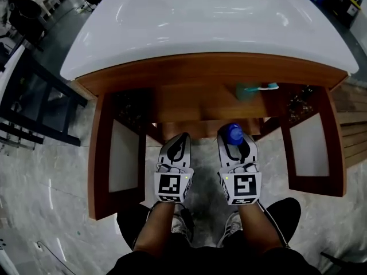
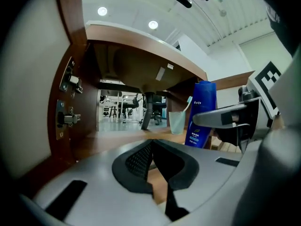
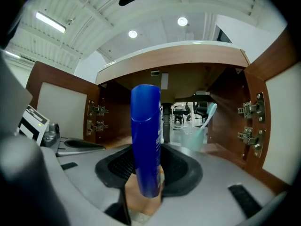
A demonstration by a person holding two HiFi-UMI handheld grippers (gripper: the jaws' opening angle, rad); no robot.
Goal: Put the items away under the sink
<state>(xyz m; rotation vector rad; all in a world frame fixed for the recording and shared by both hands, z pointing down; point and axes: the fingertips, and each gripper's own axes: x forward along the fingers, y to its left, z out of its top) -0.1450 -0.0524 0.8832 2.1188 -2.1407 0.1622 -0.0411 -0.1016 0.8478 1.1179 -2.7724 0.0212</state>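
The person's forearms fill the near edge of the head view, one gripper in each hand. The left gripper (image 1: 181,144) has its jaws pressed together on nothing, and the right gripper (image 1: 236,149) is clamped on the lower part of a blue bottle (image 3: 146,135). Beyond them lies the white sink (image 1: 86,62). Beneath it the wooden cabinet (image 1: 195,67) has both doors swung wide. The bottle hangs at the mouth of the opening, on its right half, not yet resting on the cabinet floor. It stands upright with its long axis vertical, the cap toward the head camera and the base downward. The step in hand looks like carrying it in and setting it down. This probably goes best as a level push straight inward, without tipping the bottle. It should aim for bare floor to one side of the pale green cup (image 3: 190,138) with its toothbrush (image 3: 209,114), and stay clear of the drain pipe and the right door's hinges. The jaws should part only once the base sits flat, since a tall narrow bottle let go early would likely topple.
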